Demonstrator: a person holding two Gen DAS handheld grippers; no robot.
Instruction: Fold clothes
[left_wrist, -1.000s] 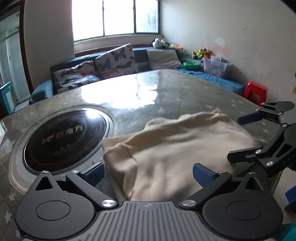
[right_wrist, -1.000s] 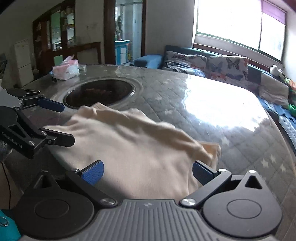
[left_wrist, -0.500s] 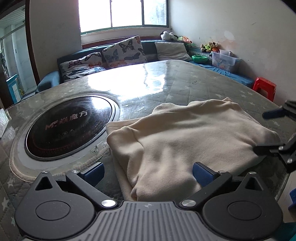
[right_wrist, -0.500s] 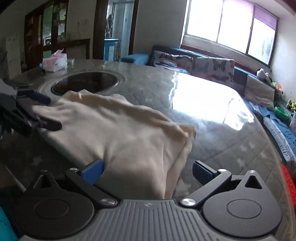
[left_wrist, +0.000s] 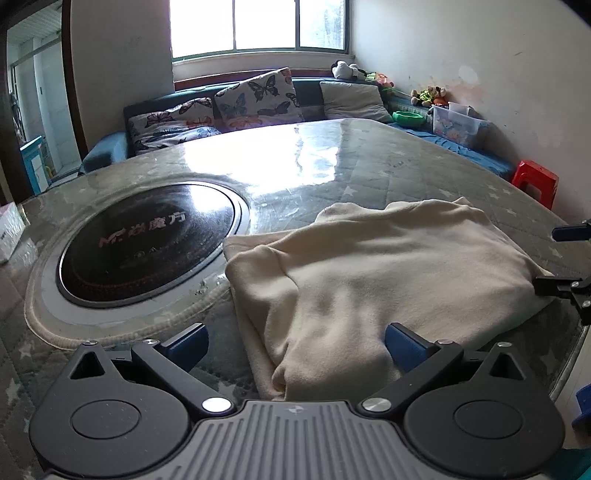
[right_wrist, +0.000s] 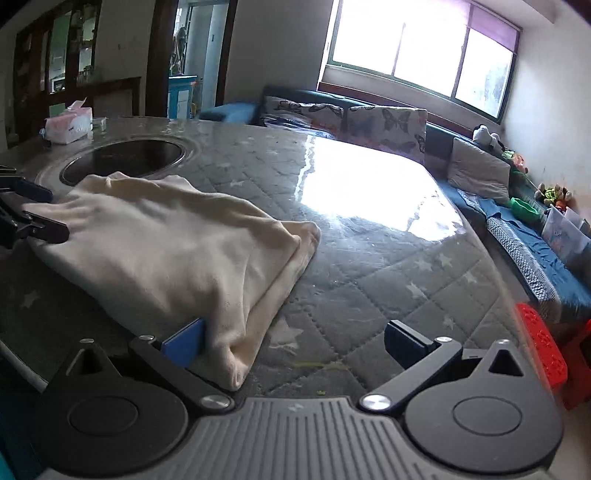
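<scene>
A: From the left wrist view, our left claw (left_wrist: 295, 345) stands wide open with nothing in it, and the cream garment (left_wrist: 380, 273) lies folded on the counter (left_wrist: 369, 166), straight ahead between the spread fingers.

B: Its near fold end bunches up just in front of us. The long axis runs from that end off to the right, along the counter's near edge, with the round cooktop (left_wrist: 147, 242) beside its left end.

A: And the right claw (left_wrist: 565, 258) shows at the garment's far right end, cut off by the frame, so from here we cannot tell how it stands.

B: From the right wrist view, our right claw (right_wrist: 295, 343) is also wide open and empty. The garment (right_wrist: 166, 251) lies ahead and to the left; its near corner sits against the inner face of the left blue finger (right_wrist: 184, 345), perhaps touching it.

A: So each of us sits at one end of the long axis. We judge the next fold turns on that: both ends are equally near, one per claw.

B: The left claw (right_wrist: 26, 218) shows at the garment's far end, but only in part. How many layers the bundle has, and where sleeves or collar lie, we cannot make out.

A: The tissue box (right_wrist: 68, 125) stands well apart, near the far left edge.
</scene>
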